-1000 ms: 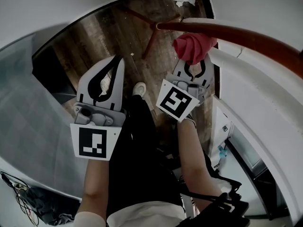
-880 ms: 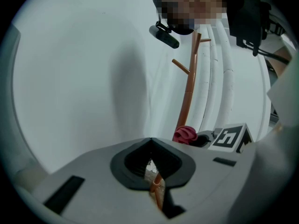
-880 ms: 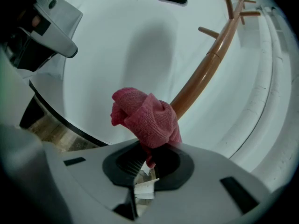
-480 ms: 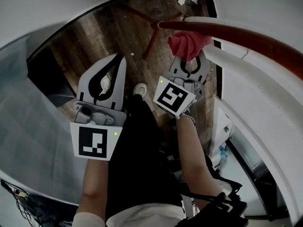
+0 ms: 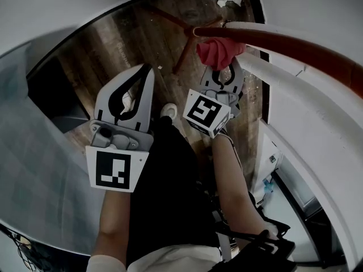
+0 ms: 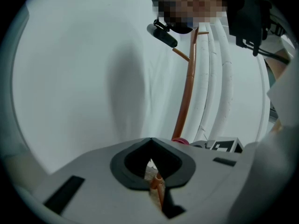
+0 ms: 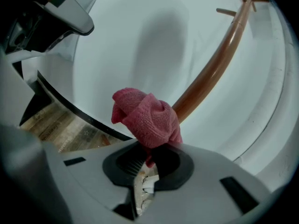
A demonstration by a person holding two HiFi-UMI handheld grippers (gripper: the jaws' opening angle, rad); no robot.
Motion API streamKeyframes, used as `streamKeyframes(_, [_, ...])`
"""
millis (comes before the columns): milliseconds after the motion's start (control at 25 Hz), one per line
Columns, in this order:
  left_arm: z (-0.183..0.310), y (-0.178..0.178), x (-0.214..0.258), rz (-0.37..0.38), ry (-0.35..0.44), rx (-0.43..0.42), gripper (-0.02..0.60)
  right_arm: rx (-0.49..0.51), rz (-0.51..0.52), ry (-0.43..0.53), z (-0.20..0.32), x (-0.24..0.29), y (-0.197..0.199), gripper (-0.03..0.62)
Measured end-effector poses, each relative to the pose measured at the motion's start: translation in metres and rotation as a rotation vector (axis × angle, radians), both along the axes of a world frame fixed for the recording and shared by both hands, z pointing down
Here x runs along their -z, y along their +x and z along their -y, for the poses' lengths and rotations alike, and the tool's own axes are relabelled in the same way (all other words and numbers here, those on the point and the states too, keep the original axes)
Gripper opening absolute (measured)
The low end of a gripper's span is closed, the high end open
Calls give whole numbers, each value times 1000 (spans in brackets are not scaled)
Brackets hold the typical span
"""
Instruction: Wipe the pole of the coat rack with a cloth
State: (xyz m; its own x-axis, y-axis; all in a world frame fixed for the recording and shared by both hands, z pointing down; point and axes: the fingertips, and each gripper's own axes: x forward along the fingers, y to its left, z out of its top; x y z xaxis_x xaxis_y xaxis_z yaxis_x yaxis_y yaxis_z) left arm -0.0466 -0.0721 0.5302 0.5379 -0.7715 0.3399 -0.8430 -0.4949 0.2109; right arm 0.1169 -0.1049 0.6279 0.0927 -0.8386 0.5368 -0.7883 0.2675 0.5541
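The pole (image 5: pixel 283 43) of the coat rack, reddish-brown, crosses the upper right of the head view above the wooden floor (image 5: pixel 130 38). At the left, the left gripper (image 5: pixel 146 71) hangs well apart from it, jaws together with nothing between them. At the right, the right gripper (image 5: pixel 226 73) has its jaws clamped on the pink cloth (image 5: pixel 218 50), which lies bunched against the pole near its foot.

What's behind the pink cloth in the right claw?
The brown pole runs behind the cloth, which the right claw grips, and rises up to the right. The stretch directly behind the cloth is covered, so contact there cannot be seen.
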Motion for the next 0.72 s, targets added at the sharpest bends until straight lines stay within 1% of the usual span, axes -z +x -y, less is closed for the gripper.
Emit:
streamKeyframes(280, [5, -1, -14, 3, 4, 5, 12, 27, -12, -38, 1, -30, -2, 49])
streamKeyframes(360, [2, -2, -20, 1, -7, 10, 12, 30, -15, -54, -3, -40, -2, 49])
streamKeyframes(480, [2, -3, -29, 16, -7, -1, 12, 39, -17, -74, -3, -55, -4, 49])
streamKeyframes(720, [5, -1, -41, 24, -6, 6, 12, 66, -27, -102, -3, -83, -2, 49])
